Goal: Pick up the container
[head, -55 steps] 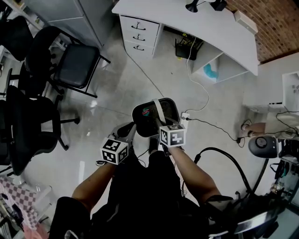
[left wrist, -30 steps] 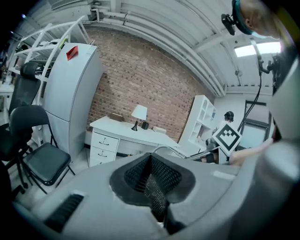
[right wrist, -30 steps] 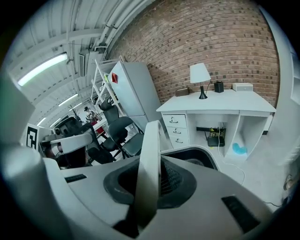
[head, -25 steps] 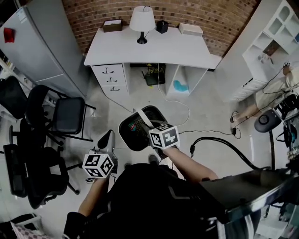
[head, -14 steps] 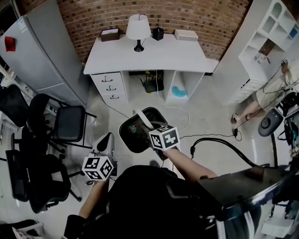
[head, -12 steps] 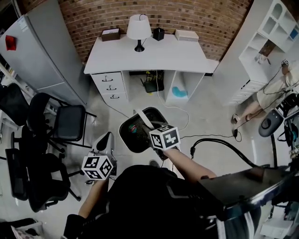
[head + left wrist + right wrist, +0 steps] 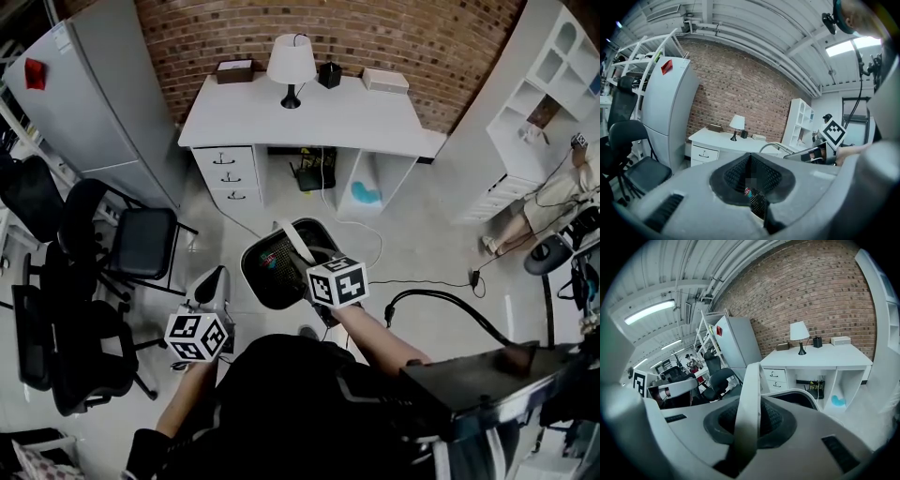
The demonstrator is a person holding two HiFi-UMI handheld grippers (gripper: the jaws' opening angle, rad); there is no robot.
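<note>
The container (image 7: 274, 267) is a black mesh waste bin with a white bail handle (image 7: 294, 238), some litter inside it. It hangs above the floor in front of me. My right gripper (image 7: 316, 265) is shut on that handle. In the right gripper view the white handle (image 7: 749, 404) runs up between the closed jaws, with the bin's rim (image 7: 808, 398) behind. My left gripper (image 7: 213, 283) is held lower left of the bin, apart from it, jaws together and empty. In the left gripper view the closed jaws leave a small gap through which the mesh (image 7: 757, 202) shows.
A white desk (image 7: 309, 117) with a lamp (image 7: 292, 66) and drawers (image 7: 232, 176) stands by the brick wall. A grey cabinet (image 7: 89, 103) and black chairs (image 7: 141, 239) are on the left. White shelving (image 7: 548, 103) is on the right. A cable (image 7: 441, 300) lies on the floor.
The bin has come up off the floor on the right gripper, and the left gripper has drawn away from it. Over the last second it only drifts slightly.
</note>
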